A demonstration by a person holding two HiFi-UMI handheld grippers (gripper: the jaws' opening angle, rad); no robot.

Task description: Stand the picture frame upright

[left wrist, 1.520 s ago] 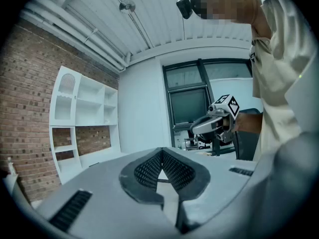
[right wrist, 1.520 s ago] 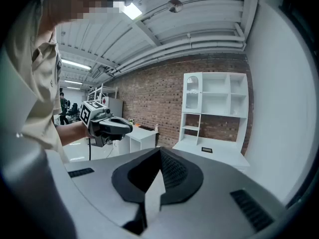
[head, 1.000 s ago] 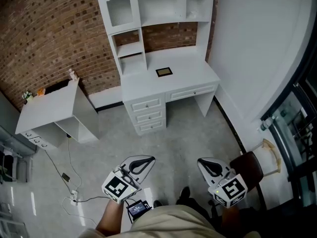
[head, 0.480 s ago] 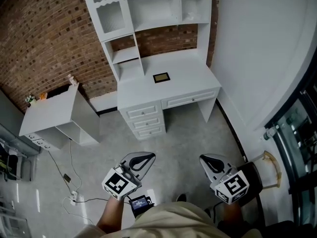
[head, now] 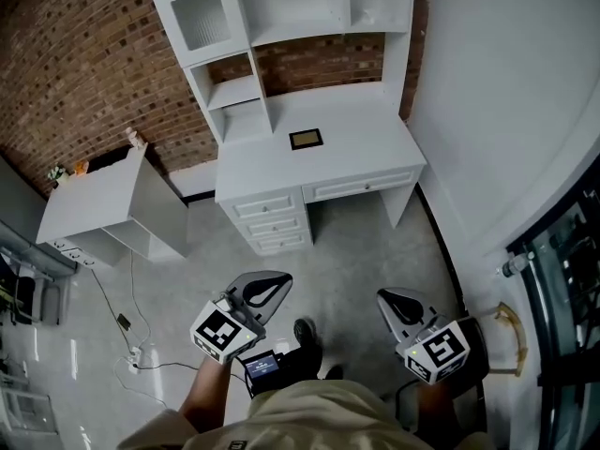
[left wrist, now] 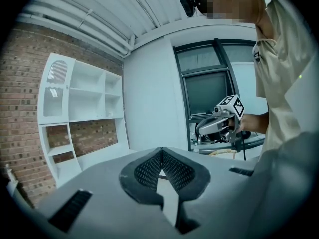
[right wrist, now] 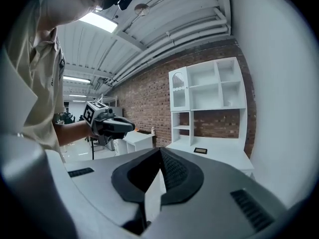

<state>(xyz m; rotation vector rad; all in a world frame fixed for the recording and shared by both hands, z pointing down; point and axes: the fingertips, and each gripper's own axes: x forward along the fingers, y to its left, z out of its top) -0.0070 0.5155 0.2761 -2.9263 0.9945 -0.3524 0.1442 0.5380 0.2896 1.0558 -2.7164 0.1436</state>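
On top of the white wooden desk with drawers (head: 366, 143), set against the red brick wall (head: 84, 73): small flat rectangular picture frame with a dark rim (head: 307, 139). Lies flat, face up, about mid-desk, just in front of the tall white shelf unit (head: 291, 7) rising from the desk's back edge. Not upright. Shows again as a tiny picture frame (right wrist: 201, 150) in the right gripper view, flat on the same desktop, near the shelf unit's foot.

Lower in the head view, above the pale grey concrete floor (head: 356, 251): grey two-jaw left gripper (head: 269, 286) with a black-and-white marker cube, aimed toward the desk, well apart from the frame. From its own camera, left gripper (left wrist: 160, 156) with tips pressed together, dark ribbed pads meeting at a point, nothing between them.

Off to that one's right: matching grey right gripper (head: 392, 302), likewise aimed at the desk and well apart from the frame. From its own camera, right gripper (right wrist: 159, 153) closed too, pads tip to tip, empty.

Left of the desk: low white side cabinet (head: 94, 204) by the brick wall, with thin black cables (head: 131, 298) trailing across the floor beside it. Along the right side: plain white wall (head: 497, 92) meeting the desk's end.
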